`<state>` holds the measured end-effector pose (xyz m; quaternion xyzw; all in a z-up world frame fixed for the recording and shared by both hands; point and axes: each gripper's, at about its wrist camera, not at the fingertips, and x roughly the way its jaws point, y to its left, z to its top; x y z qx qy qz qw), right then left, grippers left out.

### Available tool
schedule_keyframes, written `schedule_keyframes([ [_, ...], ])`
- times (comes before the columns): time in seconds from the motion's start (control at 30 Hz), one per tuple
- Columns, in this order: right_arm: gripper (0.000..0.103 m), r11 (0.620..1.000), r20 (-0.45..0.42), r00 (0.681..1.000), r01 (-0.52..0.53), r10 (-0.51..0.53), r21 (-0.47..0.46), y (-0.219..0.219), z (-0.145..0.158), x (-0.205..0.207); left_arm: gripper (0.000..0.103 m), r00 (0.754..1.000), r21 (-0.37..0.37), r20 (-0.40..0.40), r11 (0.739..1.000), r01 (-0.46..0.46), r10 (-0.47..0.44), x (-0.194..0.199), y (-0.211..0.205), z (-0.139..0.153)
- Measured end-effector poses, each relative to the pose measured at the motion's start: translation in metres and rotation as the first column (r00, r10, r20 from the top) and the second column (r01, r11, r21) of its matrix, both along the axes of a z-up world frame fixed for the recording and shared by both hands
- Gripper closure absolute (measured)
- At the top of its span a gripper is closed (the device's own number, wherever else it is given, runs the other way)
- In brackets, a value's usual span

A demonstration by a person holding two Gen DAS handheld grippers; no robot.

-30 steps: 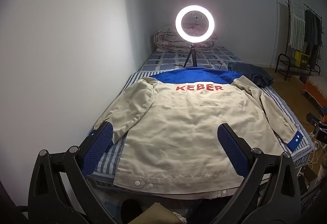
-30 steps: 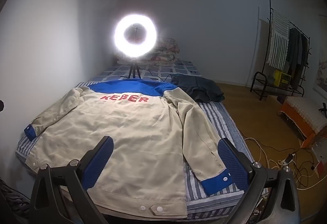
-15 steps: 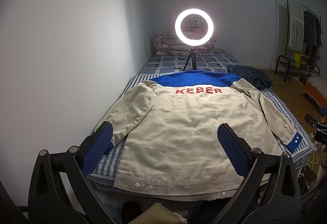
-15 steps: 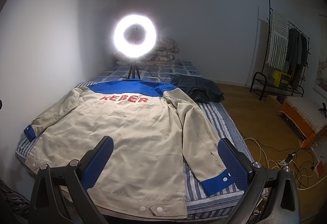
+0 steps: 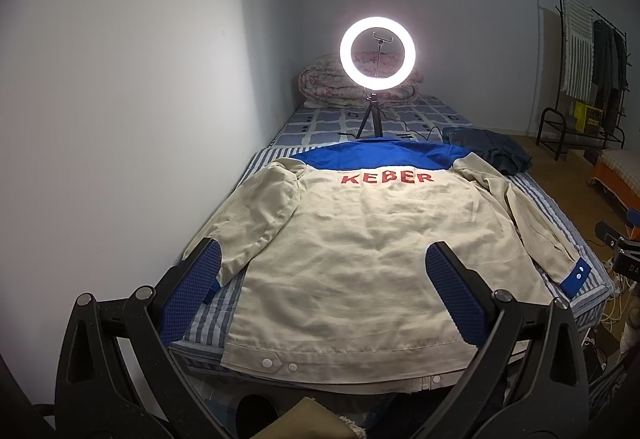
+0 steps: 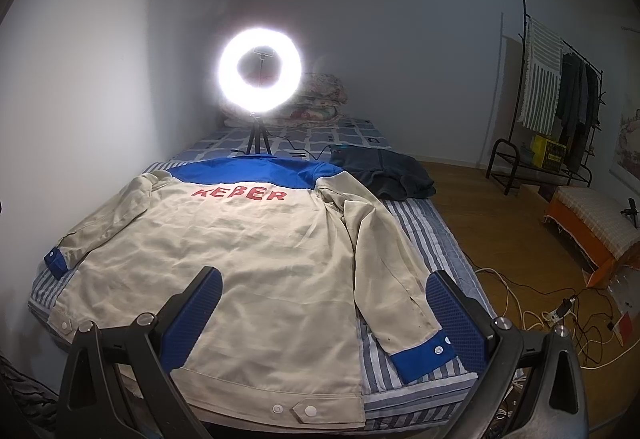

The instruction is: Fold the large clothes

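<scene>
A beige jacket (image 5: 360,247) with a blue yoke and red letters KEBER lies flat, back up, on the striped bed (image 5: 536,199), sleeves spread to both sides. It also shows in the right wrist view (image 6: 248,259). My left gripper (image 5: 320,291) is open and empty, held above the jacket's hem near the bed's foot. My right gripper (image 6: 324,315) is open and empty above the hem, with the right sleeve's blue cuff (image 6: 420,359) just inside its right finger.
A lit ring light on a tripod (image 5: 378,55) stands on the bed behind the collar. A dark folded garment (image 6: 384,171) lies at the jacket's far right. A wall runs along the bed's left. Cables (image 6: 552,315), an orange stool (image 6: 592,235) and a clothes rack (image 6: 560,91) stand on the floor to the right.
The left gripper has drawn back and tilted slightly, so the jacket sits lower in its view. The right view has hardly shifted. The jacket has not moved.
</scene>
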<state>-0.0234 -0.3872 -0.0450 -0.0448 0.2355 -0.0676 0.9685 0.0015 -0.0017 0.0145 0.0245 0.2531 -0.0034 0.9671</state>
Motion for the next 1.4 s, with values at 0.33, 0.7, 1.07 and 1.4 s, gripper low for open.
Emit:
schedule_keyframes([
  [0.33, 0.000, 1.000, 0.002, 1.000, 0.013, -0.013, 0.000, -0.0032, -0.0032, 0.0008, 0.000, 1.000, 0.000, 0.002, 1.000, 0.000, 0.000, -0.0007, -0.0004, -0.0002],
  [0.7, 0.000, 1.000, 0.001, 1.000, 0.012, -0.012, -0.001, -0.0015, -0.0029, 0.0018, 0.000, 1.000, 0.000, 0.000, 1.000, -0.001, 0.001, -0.0004, -0.0006, -0.0005],
  [1.07, 0.000, 1.000, -0.001, 1.000, 0.019, -0.019, -0.005, -0.0022, -0.0051, 0.0015, 0.000, 1.000, 0.002, -0.001, 1.000, -0.001, 0.001, -0.0024, -0.0008, -0.0006],
  [1.4, 0.000, 1.000, -0.006, 1.000, 0.024, -0.024, -0.009, -0.0016, -0.0066, 0.0038, 0.000, 1.000, 0.002, -0.005, 1.000, -0.004, 0.004, -0.0030, -0.0009, -0.0017],
])
